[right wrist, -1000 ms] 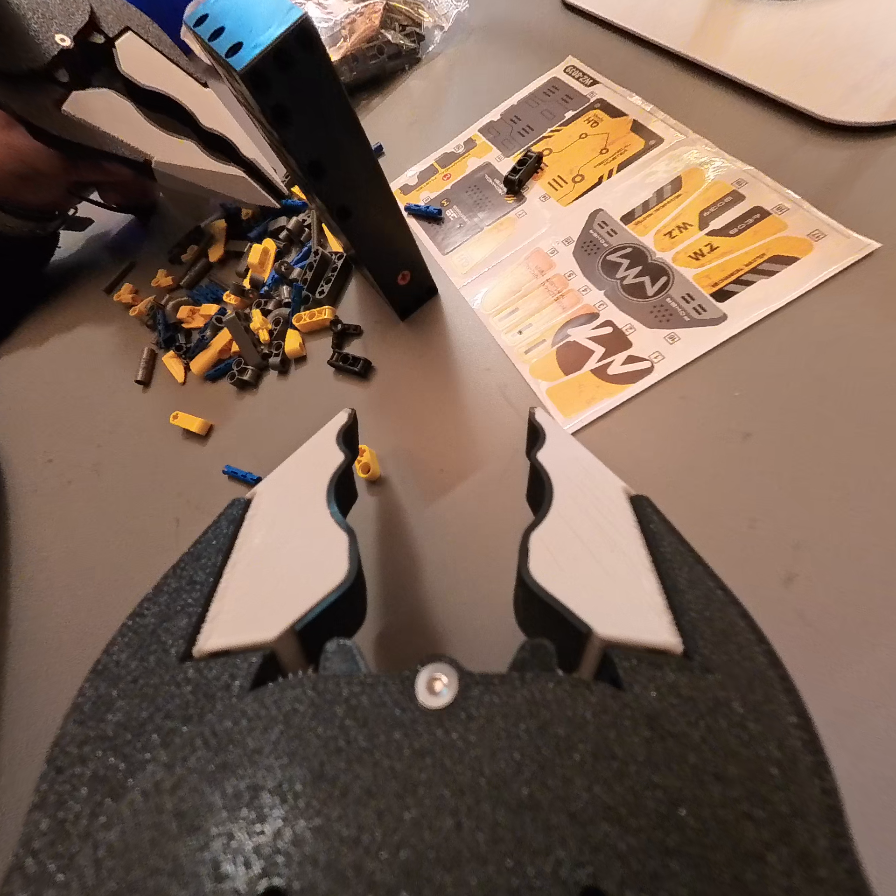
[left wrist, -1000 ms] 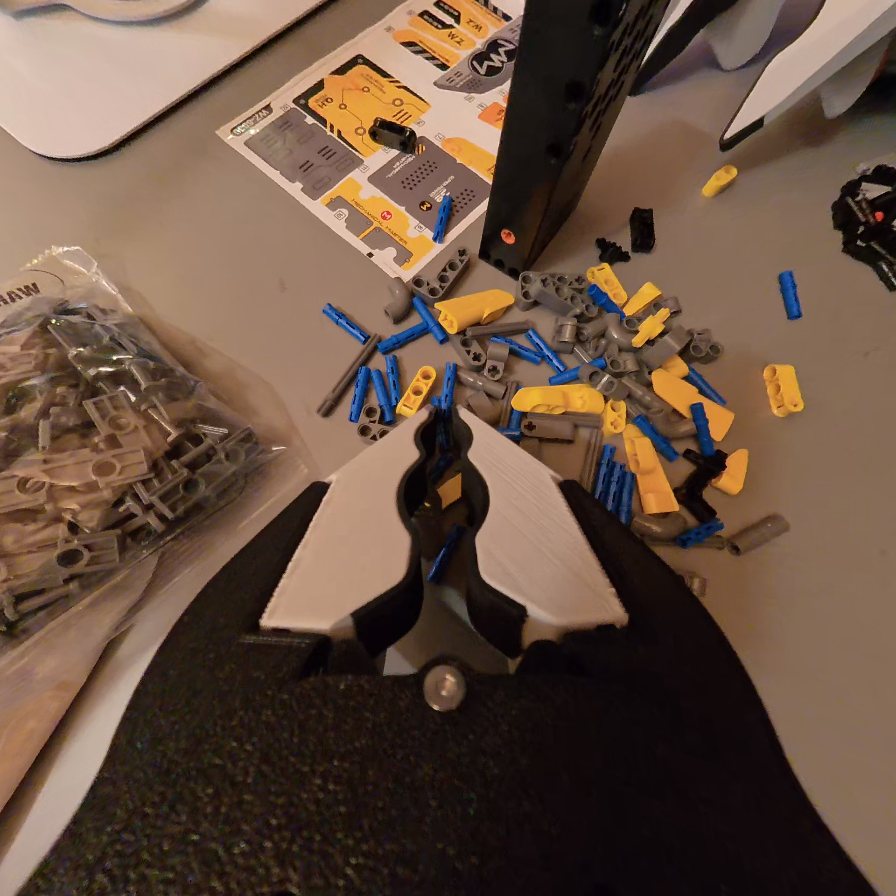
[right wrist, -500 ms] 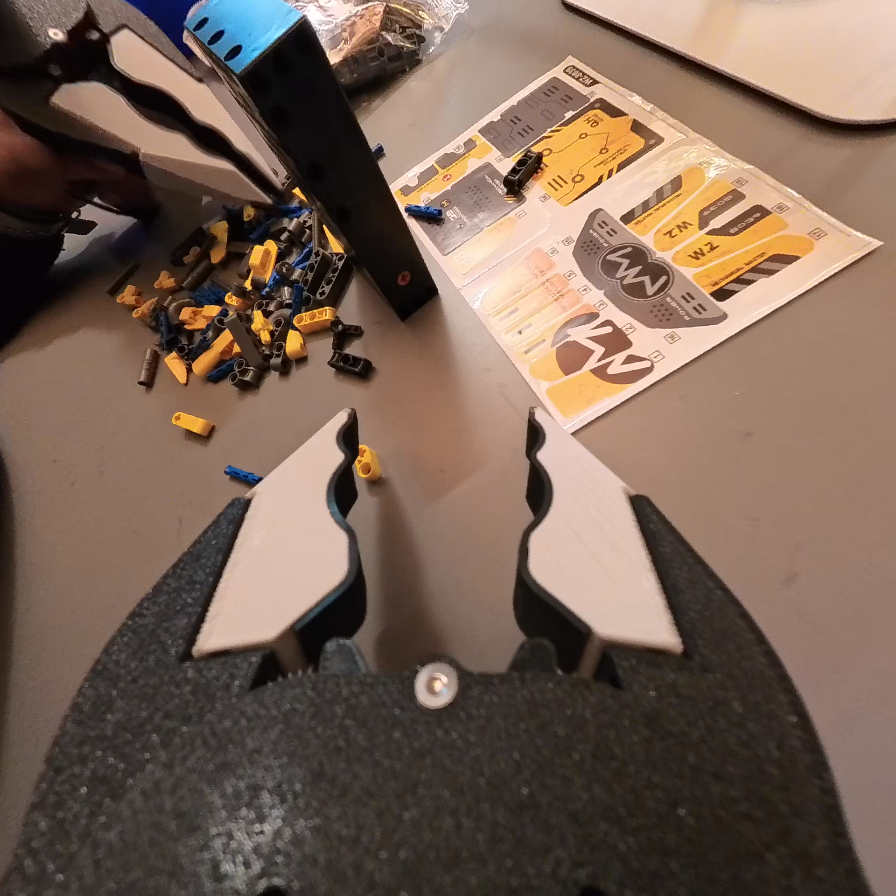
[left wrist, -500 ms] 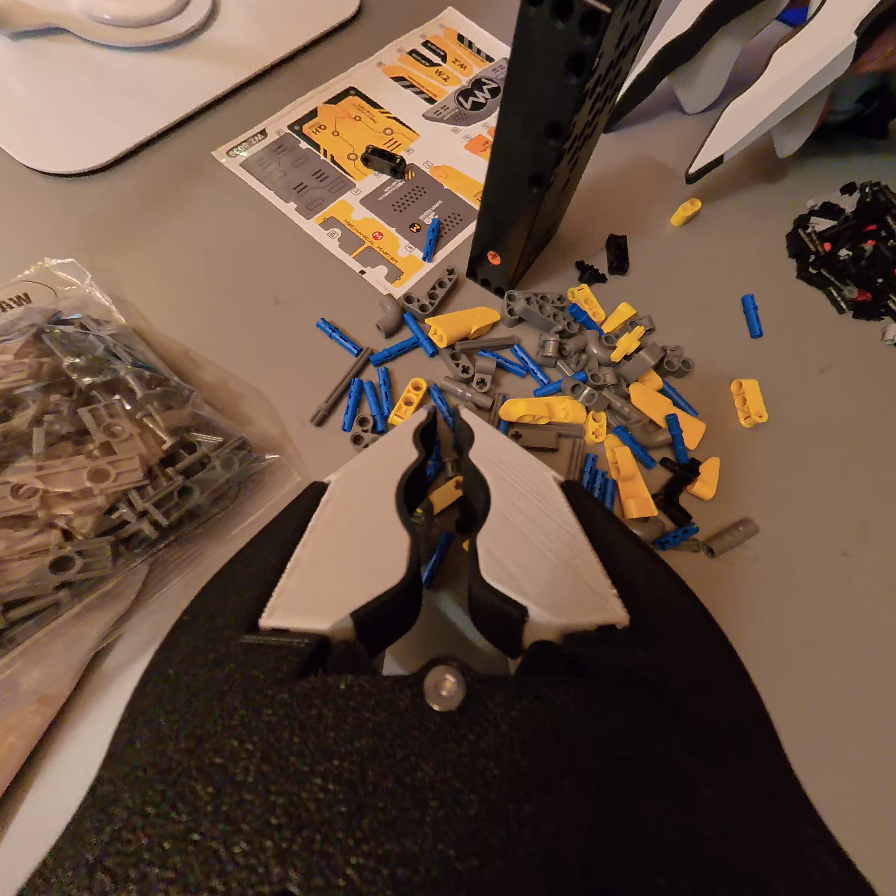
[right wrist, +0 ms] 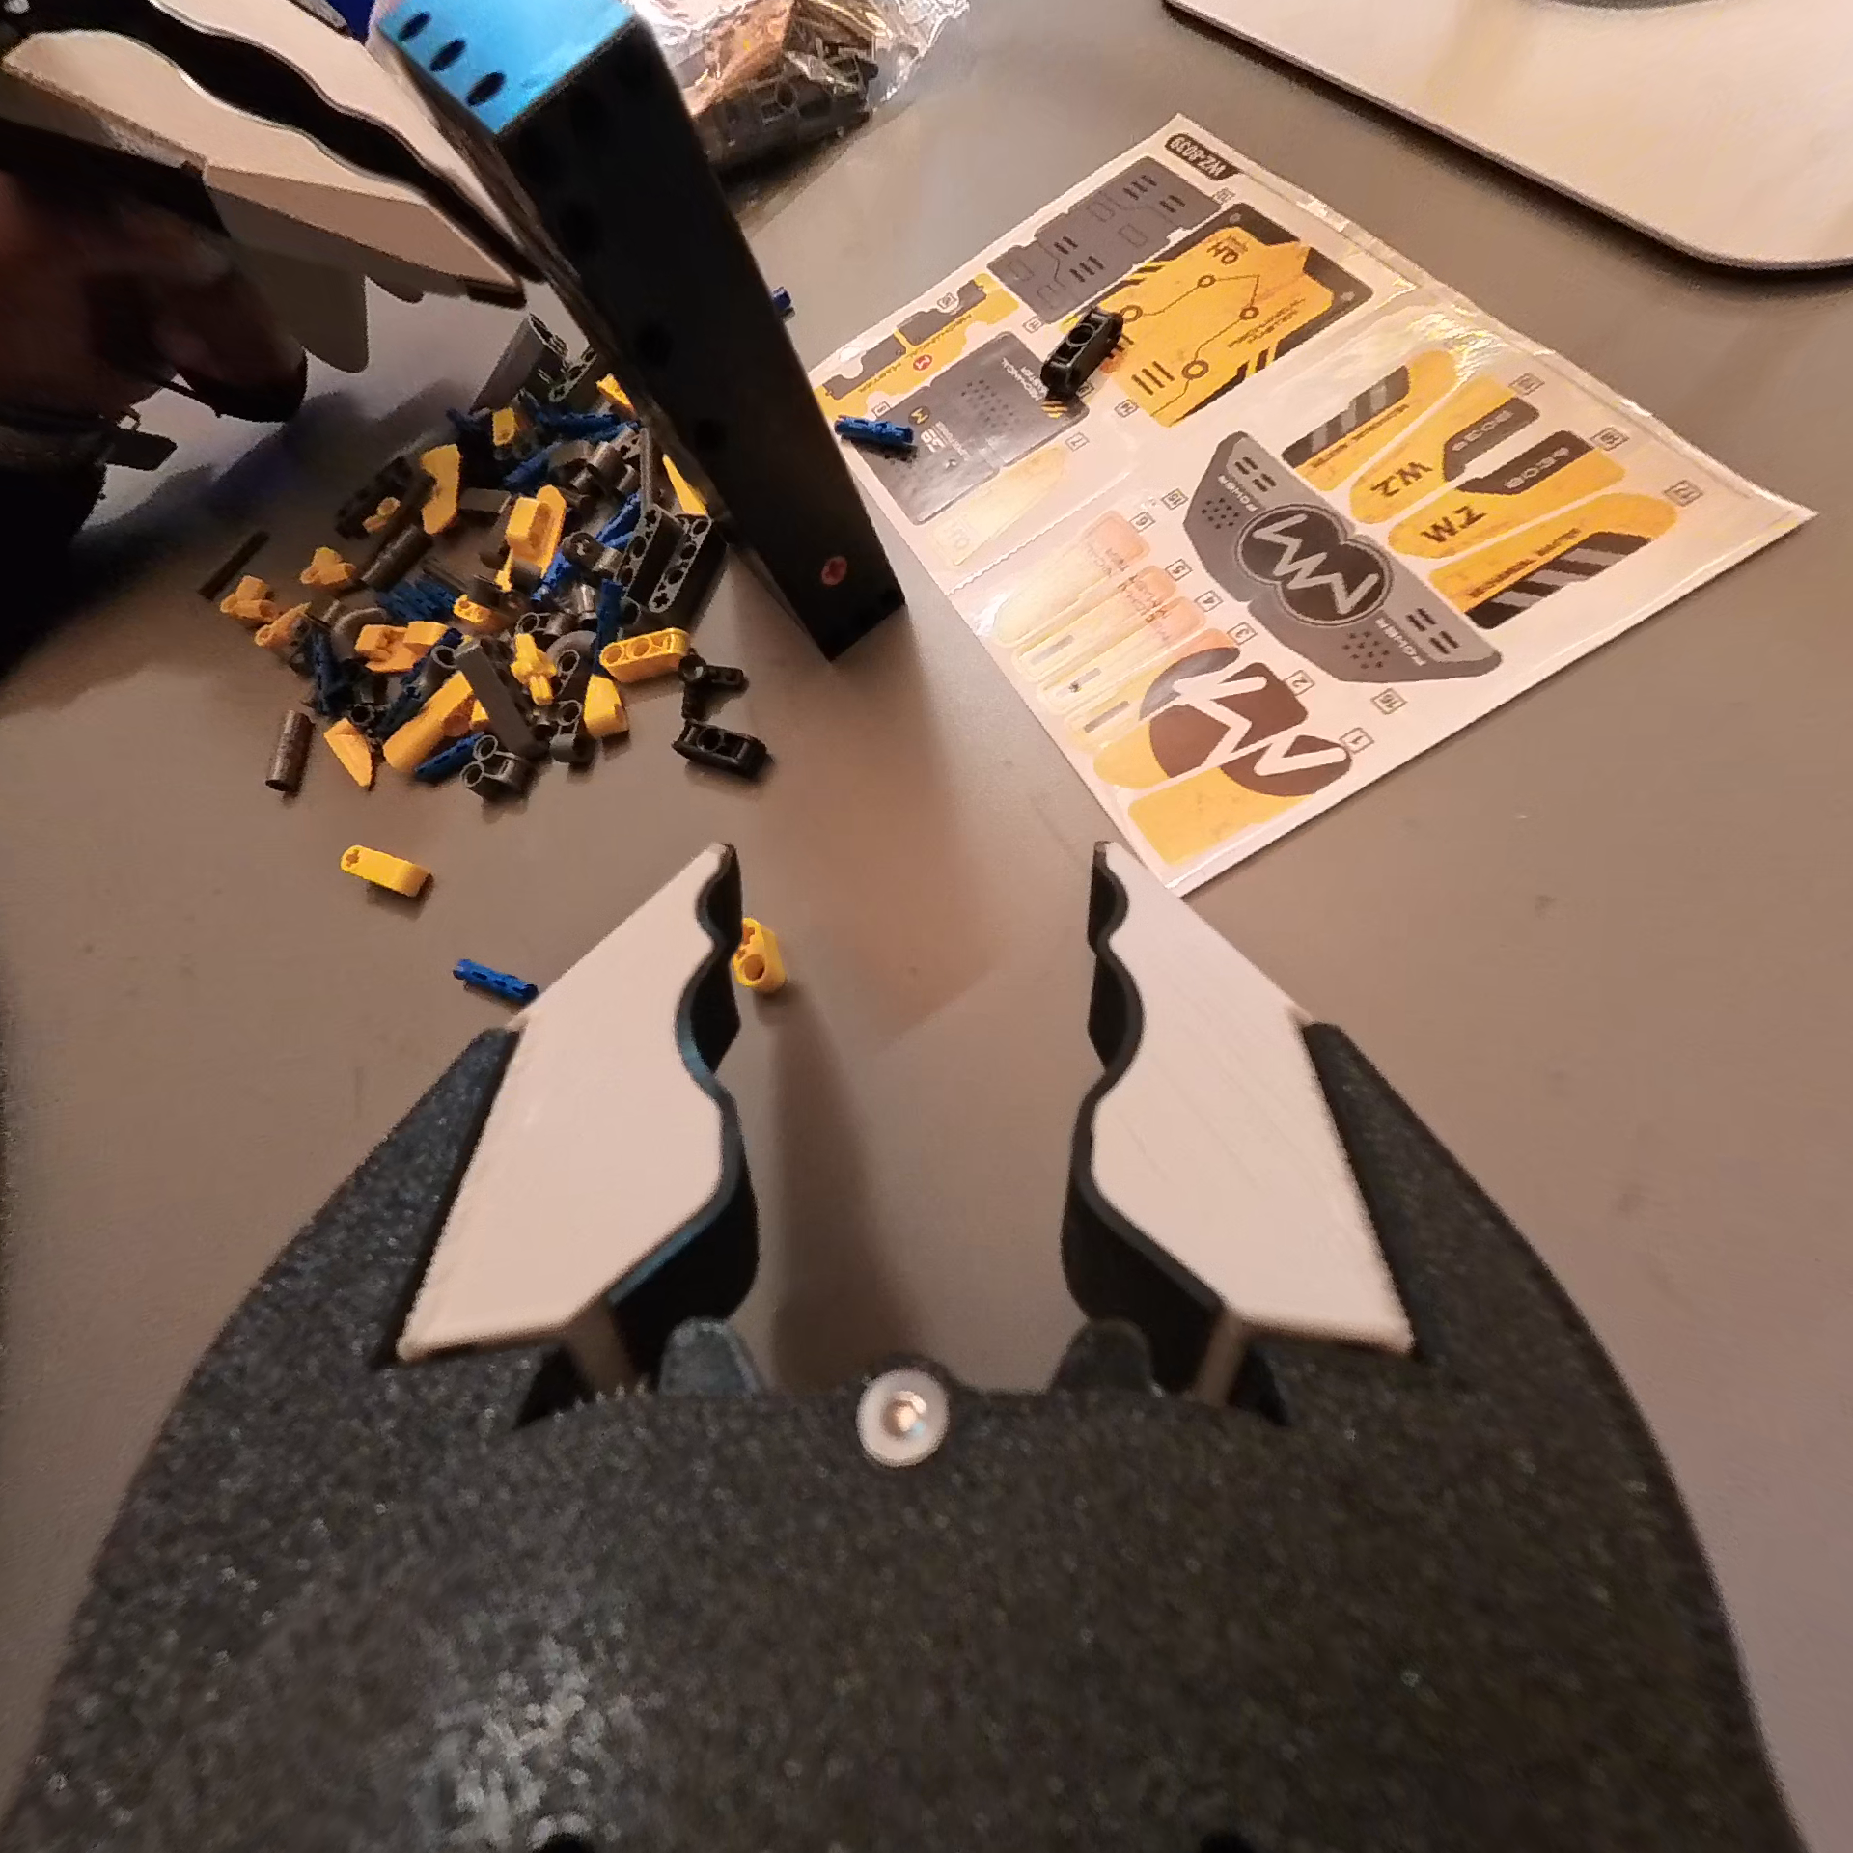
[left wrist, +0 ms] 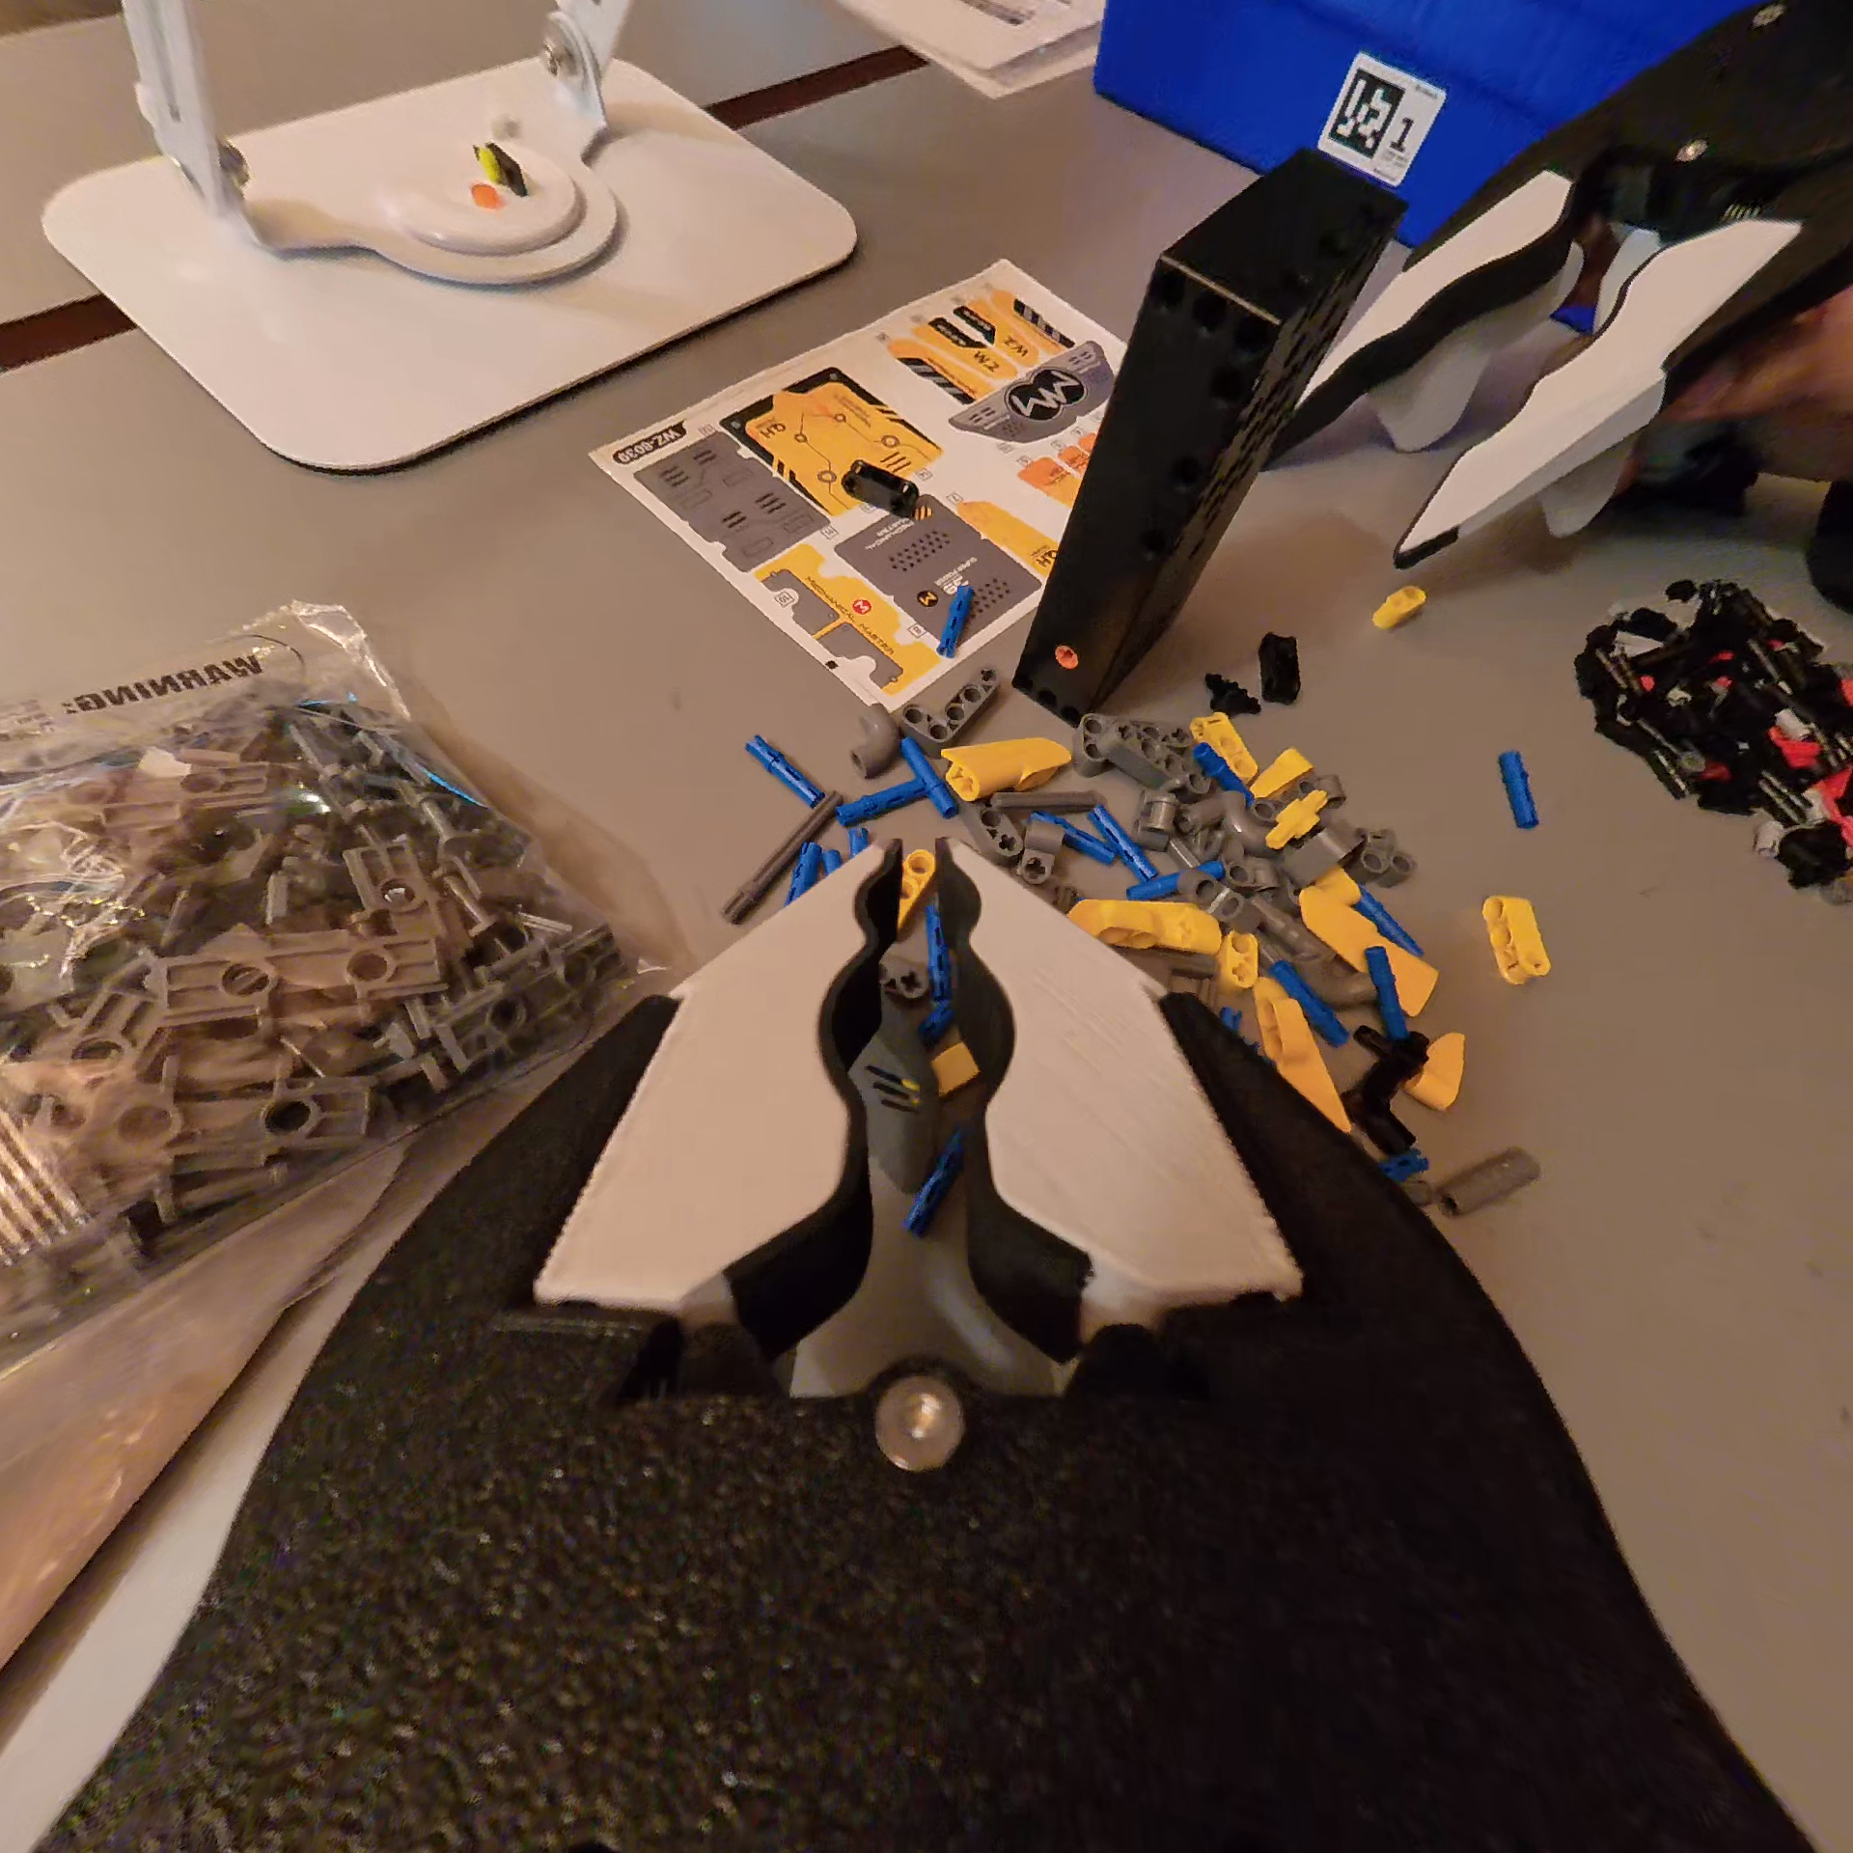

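Note:
My left gripper point(left wrist: 917, 852) is nearly shut above the near edge of a pile of small yellow, blue and grey building pieces point(left wrist: 1203, 882). A grey piece with dark marks point(left wrist: 892, 1093) sits between its fingers. In the right wrist view, the left gripper point(right wrist: 481, 271) hangs over the pile point(right wrist: 501, 622) with a grey shape under its tip. My right gripper point(right wrist: 912, 857) is open and empty, low over the grey table. A small yellow piece point(right wrist: 759, 955) lies by its left finger. A tall black perforated block point(left wrist: 1193, 481) leans between the two grippers.
A sticker sheet point(left wrist: 852, 481) lies behind the pile, with a black piece and a blue pin on it. A clear bag of grey parts point(left wrist: 251, 953) lies at left. A white stand base point(left wrist: 401, 301), a blue box point(left wrist: 1253, 90) and a black-red parts heap point(left wrist: 1725, 722) are farther off. Across from one pair of fingers to the other is roughly 20 centimeters. The white stand base point(left wrist: 401, 301) sits 25 centimeters or so from the ends of my left fingers.
My left gripper has risen and pulled back from the pile, staying nearly shut, and the grey piece now shows between its fingers. The right gripper has barely moved.

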`<state>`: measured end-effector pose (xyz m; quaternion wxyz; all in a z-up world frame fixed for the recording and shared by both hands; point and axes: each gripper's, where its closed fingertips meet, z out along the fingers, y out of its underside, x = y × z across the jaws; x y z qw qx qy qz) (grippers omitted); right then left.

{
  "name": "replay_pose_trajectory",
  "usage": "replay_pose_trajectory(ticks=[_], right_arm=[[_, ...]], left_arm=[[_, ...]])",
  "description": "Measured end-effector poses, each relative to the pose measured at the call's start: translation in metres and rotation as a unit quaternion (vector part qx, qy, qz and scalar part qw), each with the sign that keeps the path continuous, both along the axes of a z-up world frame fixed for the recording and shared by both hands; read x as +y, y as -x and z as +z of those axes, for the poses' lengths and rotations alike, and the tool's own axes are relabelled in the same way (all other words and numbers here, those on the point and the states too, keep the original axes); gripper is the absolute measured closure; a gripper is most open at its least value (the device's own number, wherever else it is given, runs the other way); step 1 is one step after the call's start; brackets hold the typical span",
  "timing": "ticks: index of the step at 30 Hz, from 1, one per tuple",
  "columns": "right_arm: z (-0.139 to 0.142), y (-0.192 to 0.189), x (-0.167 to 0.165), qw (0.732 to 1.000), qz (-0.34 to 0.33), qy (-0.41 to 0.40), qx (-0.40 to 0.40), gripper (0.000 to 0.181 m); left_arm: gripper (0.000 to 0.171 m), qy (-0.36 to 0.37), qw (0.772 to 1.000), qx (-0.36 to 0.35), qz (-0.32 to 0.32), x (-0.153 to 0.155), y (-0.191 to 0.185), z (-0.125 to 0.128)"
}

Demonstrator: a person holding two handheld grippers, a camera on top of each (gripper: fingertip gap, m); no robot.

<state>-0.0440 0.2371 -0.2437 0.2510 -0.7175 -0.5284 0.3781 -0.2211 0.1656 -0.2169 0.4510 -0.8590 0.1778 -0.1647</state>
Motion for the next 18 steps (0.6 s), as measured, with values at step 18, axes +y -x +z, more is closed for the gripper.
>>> replay_pose_trajectory(ticks=[18], right_arm=[[-0.003, 0.0, -0.003, 0.999, 0.007, -0.04, -0.016, 0.109]], left_arm=[[0.166, -0.064, 0.996, -0.047, 0.027, 0.003, 0.013, 0.028]])
